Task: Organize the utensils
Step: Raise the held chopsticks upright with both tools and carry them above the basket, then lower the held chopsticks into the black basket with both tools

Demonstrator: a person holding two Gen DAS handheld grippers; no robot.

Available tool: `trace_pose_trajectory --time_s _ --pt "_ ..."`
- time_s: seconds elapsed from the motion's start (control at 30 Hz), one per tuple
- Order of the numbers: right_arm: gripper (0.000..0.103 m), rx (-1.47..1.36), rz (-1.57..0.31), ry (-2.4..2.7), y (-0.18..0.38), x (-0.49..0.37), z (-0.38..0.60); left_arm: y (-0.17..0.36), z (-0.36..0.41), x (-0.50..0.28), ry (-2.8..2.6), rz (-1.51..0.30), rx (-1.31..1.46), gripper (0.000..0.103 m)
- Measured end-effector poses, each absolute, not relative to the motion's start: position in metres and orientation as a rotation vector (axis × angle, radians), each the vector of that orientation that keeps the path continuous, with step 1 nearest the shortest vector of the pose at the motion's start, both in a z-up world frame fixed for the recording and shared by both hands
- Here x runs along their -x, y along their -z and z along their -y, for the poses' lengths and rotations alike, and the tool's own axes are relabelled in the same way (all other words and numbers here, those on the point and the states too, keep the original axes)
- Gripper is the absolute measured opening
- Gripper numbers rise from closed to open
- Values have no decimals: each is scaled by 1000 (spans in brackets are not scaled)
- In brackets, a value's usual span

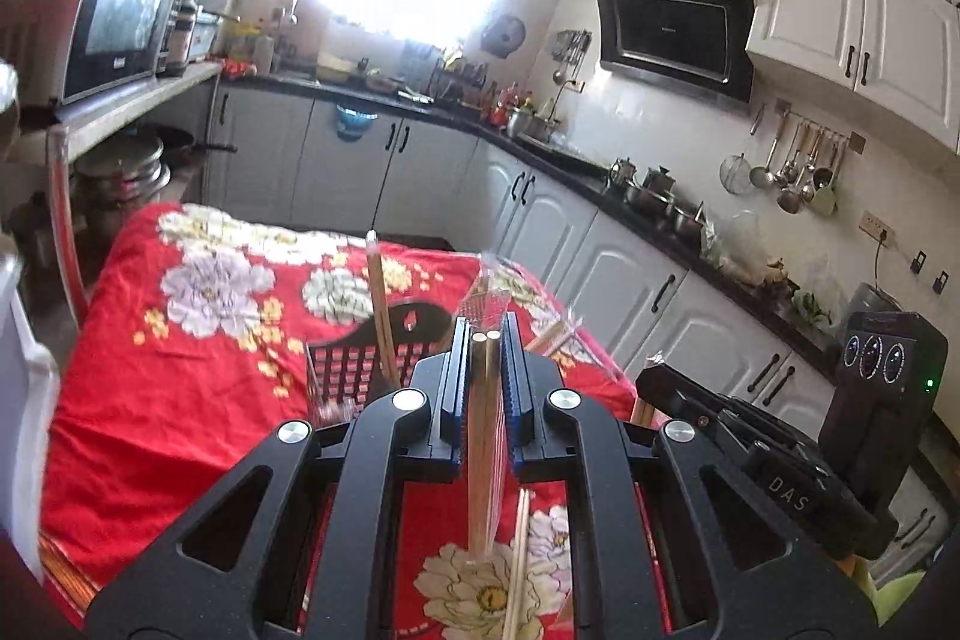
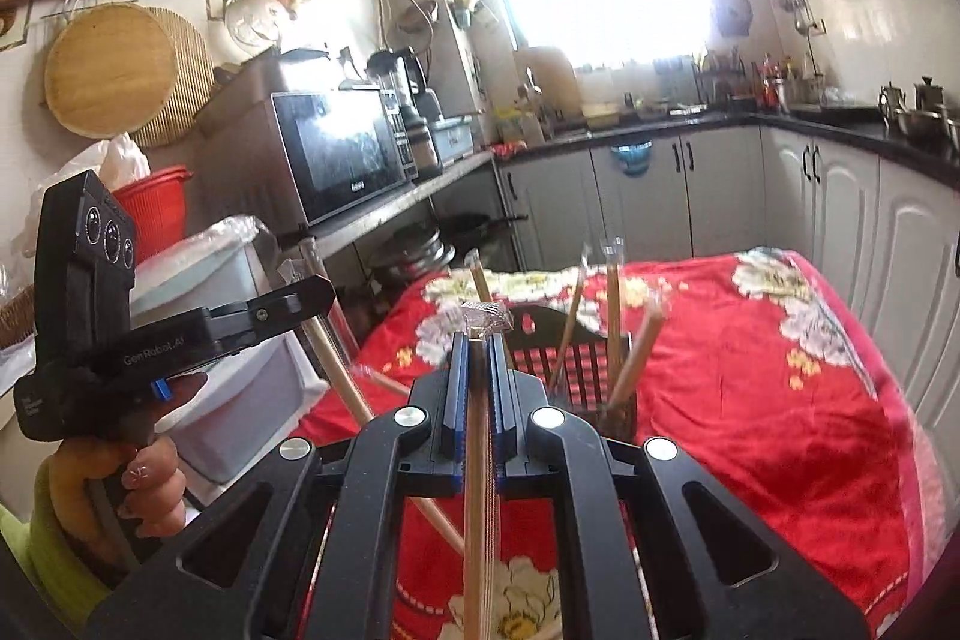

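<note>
Two hand-held tools worked side by side above a worktop (image 1: 150,400) draped in a red floral cloth, each clamped narrow on its own pair of wrapped wooden chopsticks. The left tool (image 1: 486,340) pinched its chopsticks (image 1: 485,436) upright between blue pads, the round ends showing just above the jaws and clear plastic wrapping crumpled at the tips; the right tool (image 2: 478,337) gripped a similar pair (image 2: 478,490) the same way, and a hand (image 2: 141,484) on the other tool's handle showed at the left of the right wrist view. Ahead of both stood the dark slotted utensil holder (image 2: 591,370), near the middle of the cloth, already bristling with several chopstick pairs (image 2: 612,316) that leaned at different angles. More pairs lay loose on the cloth beneath the tools, one (image 1: 517,562) showing directly under the left jaws. The next move, it seemed, was to carry each held pair over the holder and lower it in. The risks lay in the crowding: a descending pair might strike the leaning sticks and tip the light holder, which sat on soft cloth rather than a firm surface. The slick wrapping could also let a pair slide through the pads, and the two tools, held close together, might knock against each other on the approach.
</note>
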State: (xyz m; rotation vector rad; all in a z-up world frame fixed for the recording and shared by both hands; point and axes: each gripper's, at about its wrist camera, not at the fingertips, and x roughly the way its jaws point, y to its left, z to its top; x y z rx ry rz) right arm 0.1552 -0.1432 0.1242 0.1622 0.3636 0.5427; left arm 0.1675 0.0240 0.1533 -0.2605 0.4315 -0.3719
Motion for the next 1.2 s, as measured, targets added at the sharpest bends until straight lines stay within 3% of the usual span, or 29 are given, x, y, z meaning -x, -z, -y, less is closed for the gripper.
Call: trace_pose_trajectory --time_s 1.2 --pt "6 -83 -105 -547 -201 -212 111 -210 -54 -234 245 -307 242 6"
